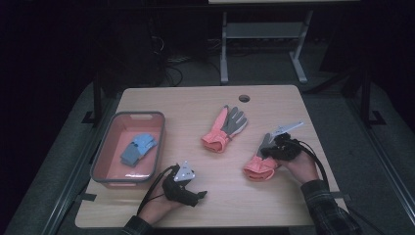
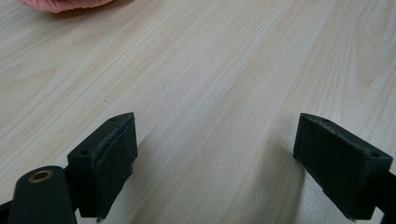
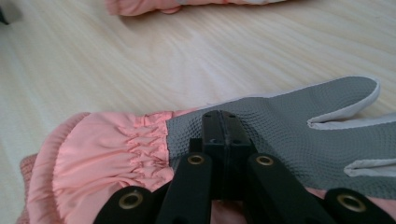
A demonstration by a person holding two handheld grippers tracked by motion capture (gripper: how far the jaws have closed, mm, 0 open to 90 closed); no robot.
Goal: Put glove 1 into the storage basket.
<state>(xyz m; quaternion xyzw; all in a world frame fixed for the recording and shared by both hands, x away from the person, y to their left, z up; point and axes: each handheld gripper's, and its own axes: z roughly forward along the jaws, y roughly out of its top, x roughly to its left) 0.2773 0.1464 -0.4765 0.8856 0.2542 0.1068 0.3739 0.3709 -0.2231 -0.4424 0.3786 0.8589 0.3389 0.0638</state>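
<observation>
The right gripper (image 3: 223, 116) has its fingers pressed together, resting on the grey palm of the near pink glove (image 1: 260, 164), apparently pinching its fabric, near the tabletop's (image 1: 195, 100) right edge. The left gripper (image 2: 215, 158) sits wide open and empty above bare wood. A good lift probably needs a firm fabric pinch, then a carry to the pink bin (image 1: 108, 142), where a blue glove (image 1: 138, 148) lies.

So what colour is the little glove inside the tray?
Blue; the glove in the tray shows best in the high view.
</observation>
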